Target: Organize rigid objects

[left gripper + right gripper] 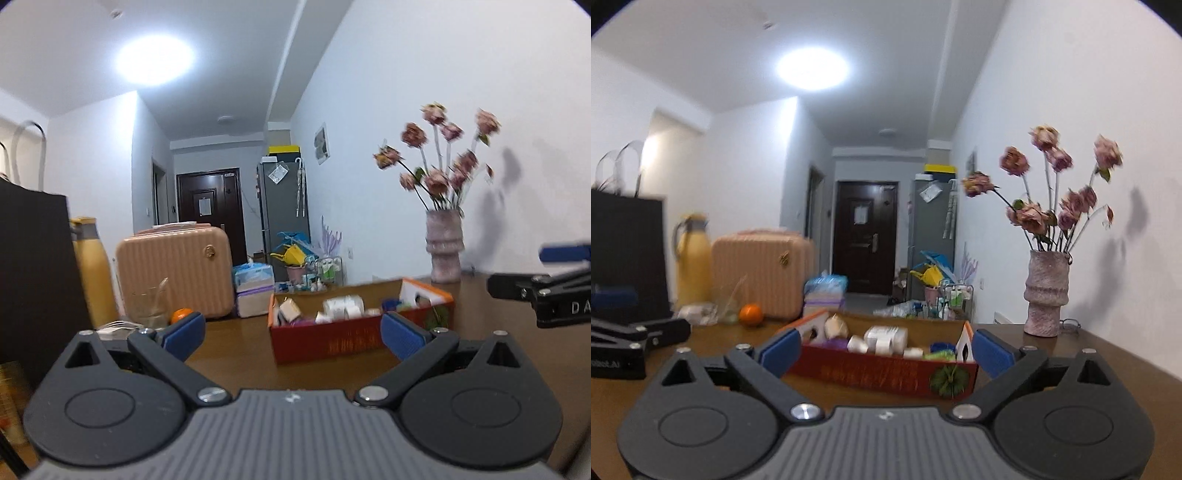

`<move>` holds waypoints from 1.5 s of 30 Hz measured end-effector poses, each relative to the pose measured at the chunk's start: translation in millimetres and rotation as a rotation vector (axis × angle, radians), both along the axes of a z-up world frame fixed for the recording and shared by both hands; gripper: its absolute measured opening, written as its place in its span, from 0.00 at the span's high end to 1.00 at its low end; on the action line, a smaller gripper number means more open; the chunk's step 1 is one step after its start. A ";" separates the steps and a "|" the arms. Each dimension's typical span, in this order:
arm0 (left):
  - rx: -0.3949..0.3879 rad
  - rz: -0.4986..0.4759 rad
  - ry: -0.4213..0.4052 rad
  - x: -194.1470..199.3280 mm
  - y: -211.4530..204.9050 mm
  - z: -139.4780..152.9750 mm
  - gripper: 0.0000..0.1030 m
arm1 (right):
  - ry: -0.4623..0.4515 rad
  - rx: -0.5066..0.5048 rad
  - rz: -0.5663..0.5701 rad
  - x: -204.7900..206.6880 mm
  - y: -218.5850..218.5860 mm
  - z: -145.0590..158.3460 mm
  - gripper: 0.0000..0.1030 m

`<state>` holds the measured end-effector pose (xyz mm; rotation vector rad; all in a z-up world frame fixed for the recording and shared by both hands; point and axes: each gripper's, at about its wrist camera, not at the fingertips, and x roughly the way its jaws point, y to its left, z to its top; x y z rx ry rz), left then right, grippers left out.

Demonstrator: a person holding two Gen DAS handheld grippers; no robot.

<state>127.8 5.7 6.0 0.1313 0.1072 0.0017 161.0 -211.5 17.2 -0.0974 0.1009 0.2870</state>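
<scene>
On the tabletop: a red carton [882, 373] sits toward the far edge, well short of the wall-side corner.
Left tongs [291, 334]: spread wide, nothing between the blue pads, hovering above the tabletop [236, 350] and facing the carton.
Right tongs [882, 350]: also spread wide and empty, lined up on the carton's long side.
Task's things: small rigid items already lie in the carton; an orange [751, 314] rests loose on the tabletop toward the left edge, beside a clear glass [149, 310].
Carton contents: white rolls or small bottles [882, 338] in the middle, a pale boxed item at the left end, something green and blue near the right end; exact kinds too small to tell. Orange-and-white flaps [964, 339] stand up at both ends.
Glass contents: a thin stick or spoon leaning inside; blurred.
Stage: fits either sorting about to go on or a carton already filled with both tongs drawn clear; the pictures do not settle which.
Handling judgement: any reach into the carton should come from above, clear of the raised flaps, with the pads square to an item's flat sides; the rolls look likely to slip or roll if pinched off-centre.
Hazards: the vase of flowers [1047, 293] near the wall-side corner is tall and likely tippable; the yellow bottle [692, 258] and pink case [762, 275] crowd the left edge.
</scene>
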 end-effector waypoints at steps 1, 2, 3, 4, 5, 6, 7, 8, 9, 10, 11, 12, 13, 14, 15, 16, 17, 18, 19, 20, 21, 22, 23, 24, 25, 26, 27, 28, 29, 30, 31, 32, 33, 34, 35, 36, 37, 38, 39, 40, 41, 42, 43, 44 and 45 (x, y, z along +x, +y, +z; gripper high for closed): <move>0.005 0.011 0.020 -16.0 1.1 -2.8 0.00 | 0.014 -0.008 0.001 -14.1 -1.1 -0.6 0.03; -0.013 0.010 0.034 -35.5 3.9 -5.5 0.00 | 0.036 0.002 -0.010 -28.1 -3.0 -1.8 0.02; -0.033 0.002 0.036 -51.2 7.2 -6.7 0.00 | 0.057 0.014 -0.012 -42.2 -4.2 -3.1 0.00; -0.046 0.003 0.031 -66.9 9.4 -8.0 0.00 | 0.074 0.025 -0.002 -56.6 -6.7 -5.3 0.00; -0.049 0.009 0.021 -81.8 10.1 -8.9 0.00 | 0.083 0.039 0.000 -73.8 -8.7 -8.5 0.00; -0.044 0.024 0.008 -95.3 8.6 -9.3 0.00 | 0.080 0.052 -0.013 -88.9 -9.3 -11.9 0.00; -0.039 0.046 -0.011 -106.3 5.4 -10.1 0.00 | 0.073 0.064 -0.034 -103.3 -9.0 -15.8 0.00; -0.029 0.063 -0.028 -114.7 1.6 -10.5 0.00 | 0.055 0.068 -0.062 -118.8 -6.5 -19.7 0.00; -0.018 0.057 -0.038 -121.2 -2.0 -10.3 0.00 | 0.040 0.060 -0.077 -132.6 -2.6 -22.6 0.00; -0.017 0.037 -0.040 -126.8 -4.4 -9.4 0.00 | 0.035 0.054 -0.082 -142.1 -0.1 -23.5 0.00; -0.032 0.016 -0.029 -130.3 -4.6 -8.5 0.00 | 0.030 0.058 -0.085 -152.4 2.0 -23.9 0.00; -0.060 -0.004 -0.004 -132.7 -2.9 -7.7 0.00 | 0.036 0.061 -0.081 -158.3 3.1 -23.0 0.00; -0.081 -0.022 0.016 -133.7 -0.6 -7.9 0.00 | 0.058 0.054 -0.063 -161.6 4.5 -21.6 0.00; -0.090 -0.030 0.039 -133.9 0.8 -8.8 0.00 | 0.074 0.043 -0.050 -162.7 5.5 -20.4 0.00; -0.090 -0.018 0.057 -132.5 2.2 -8.8 0.00 | 0.090 0.031 -0.045 -163.0 6.6 -18.7 0.00; -0.089 0.000 0.068 -133.4 3.7 -9.2 0.00 | 0.099 0.026 -0.044 -165.1 7.0 -17.2 0.00; -0.090 0.006 0.073 -135.0 5.8 -10.1 0.00 | 0.100 0.029 -0.044 -166.9 6.0 -16.7 0.00; -0.093 0.009 0.074 -136.2 7.9 -10.6 0.00 | 0.103 0.036 -0.045 -169.3 5.1 -16.4 0.00; -0.093 0.009 0.072 -137.8 9.0 -11.0 0.00 | 0.105 0.045 -0.051 -170.9 3.7 -16.7 0.00; -0.091 0.007 0.069 -138.9 10.3 -11.7 0.00 | 0.107 0.049 -0.059 -171.0 3.4 -17.2 0.00; -0.088 0.005 0.066 -137.6 9.6 -11.4 0.00 | 0.109 0.051 -0.067 -170.6 3.4 -17.4 0.00; -0.086 0.000 0.064 -137.6 9.2 -11.4 0.00 | 0.109 0.051 -0.068 -167.9 3.1 -16.4 0.00; -0.085 -0.007 0.062 -138.0 8.7 -11.5 0.00 | 0.103 0.053 -0.065 -168.9 3.1 -16.2 0.00; -0.084 -0.010 0.059 -138.3 8.3 -11.4 0.00 | 0.094 0.055 -0.060 -170.1 3.0 -15.5 0.00; -0.081 -0.013 0.056 -138.4 7.9 -11.3 0.00 | 0.085 0.057 -0.058 -170.1 3.0 -14.7 0.00; -0.079 -0.013 0.054 -137.7 6.6 -10.0 0.00 | 0.081 0.055 -0.059 -169.9 2.6 -14.3 0.00; -0.078 -0.015 0.051 -137.2 5.9 -9.3 0.00 | 0.079 0.053 -0.060 -169.4 2.3 -14.3 0.00; -0.077 -0.018 0.046 -137.7 5.6 -9.2 0.00 | 0.079 0.050 -0.062 -169.5 2.5 -14.3 0.00; -0.075 -0.020 0.042 -138.1 5.2 -8.9 0.00 | 0.078 0.048 -0.063 -169.8 2.5 -14.1 0.00; -0.074 -0.021 0.038 -138.7 5.0 -8.9 0.00 | 0.076 0.049 -0.063 -170.4 2.3 -13.6 0.00; -0.073 -0.023 0.035 -139.4 5.0 -8.7 0.00 | 0.074 0.048 -0.062 -170.2 2.3 -13.2 0.00; -0.074 -0.023 0.034 -139.3 4.7 -8.4 0.00 | 0.071 0.047 -0.063 -170.7 2.7 -13.1 0.00; -0.074 -0.023 0.035 -139.3 4.9 -8.2 0.00 | 0.070 0.046 -0.062 -170.2 2.9 -12.7 0.00; -0.074 -0.023 0.035 -139.3 4.9 -8.2 0.00 | 0.071 0.047 -0.060 -170.4 3.1 -12.9 0.00; -0.074 -0.024 0.035 -139.3 4.9 -8.2 0.00 | 0.072 0.048 -0.059 -169.9 3.1 -12.9 0.00; -0.074 -0.026 0.034 -139.4 4.8 -8.2 0.00 | 0.074 0.049 -0.059 -169.4 3.1 -13.3 0.00; -0.072 -0.028 0.033 -139.6 4.8 -8.3 0.00 | 0.075 0.050 -0.059 -168.2 2.4 -13.5 0.00; -0.069 -0.030 0.031 -139.8 4.4 -8.5 0.00 | 0.076 0.053 -0.060 -168.1 2.0 -13.6 0.00; -0.065 -0.031 0.030 -140.3 4.1 -8.9 0.00 | 0.078 0.055 -0.059 -167.6 1.1 -13.6 0.00; -0.064 -0.034 0.029 -140.7 3.5 -9.1 0.00 | 0.081 0.056 -0.059 -167.2 0.7 -13.9 0.00; -0.065 -0.038 0.028 -141.5 3.9 -9.9 0.00 | 0.081 0.057 -0.059 -167.1 0.5 -14.0 0.00; -0.064 -0.039 0.026 -141.9 3.6 -10.0 0.00 | 0.080 0.056 -0.060 -167.0 0.3 -13.9 0.00; -0.065 -0.039 0.026 -141.9 3.9 -10.1 0.00 | 0.077 0.056 -0.063 -167.1 0.2 -13.8 0.00; -0.066 -0.039 0.027 -141.9 3.9 -10.1 0.00 | 0.075 0.056 -0.068 -166.8 0.0 -13.3 0.00; -0.065 -0.040 0.027 -142.0 3.8 -10.1 0.00 | 0.072 0.052 -0.072 -167.5 0.4 -12.9 0.00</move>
